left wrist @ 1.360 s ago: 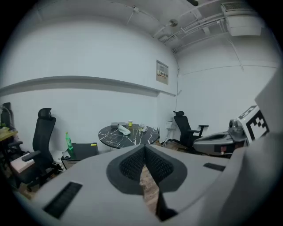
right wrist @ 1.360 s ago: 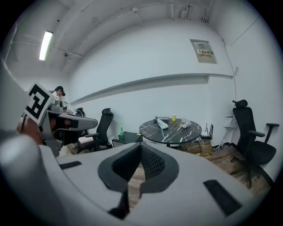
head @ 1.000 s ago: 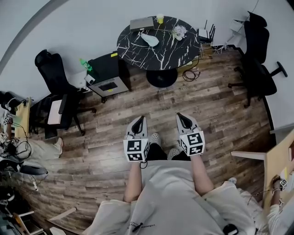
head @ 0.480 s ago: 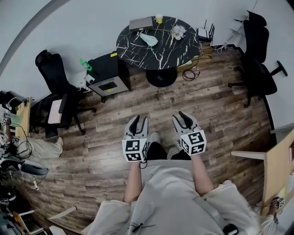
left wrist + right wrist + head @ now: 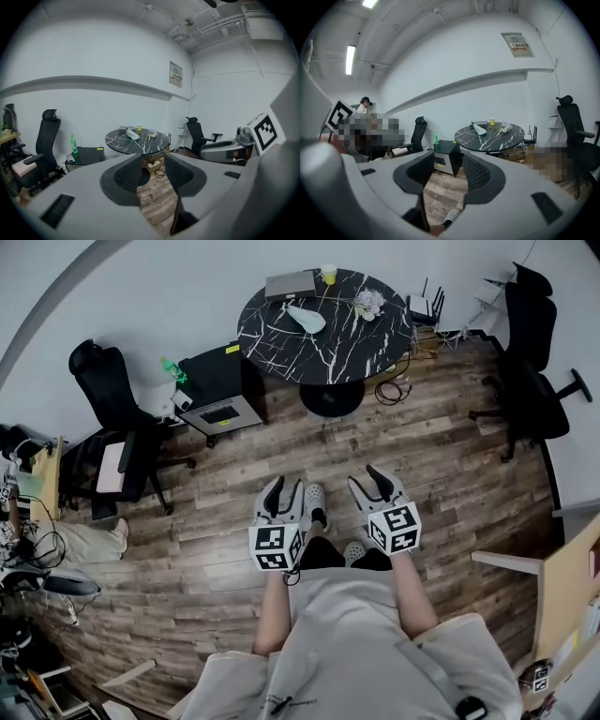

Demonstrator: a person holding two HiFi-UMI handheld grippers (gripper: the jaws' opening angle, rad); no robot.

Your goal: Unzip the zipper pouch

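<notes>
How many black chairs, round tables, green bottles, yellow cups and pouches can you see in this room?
black office chairs: 2
round marble table: 1
green bottle: 1
yellow cup: 1
pale pouch: 1
Total: 6

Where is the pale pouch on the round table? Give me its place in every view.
Head view: pale pouch at top centre, on the left part of the black marble table.
Left gripper view: pouch just left of centre.
Right gripper view: pouch right of centre.
Shared landmark: the black marble table under it.
</notes>
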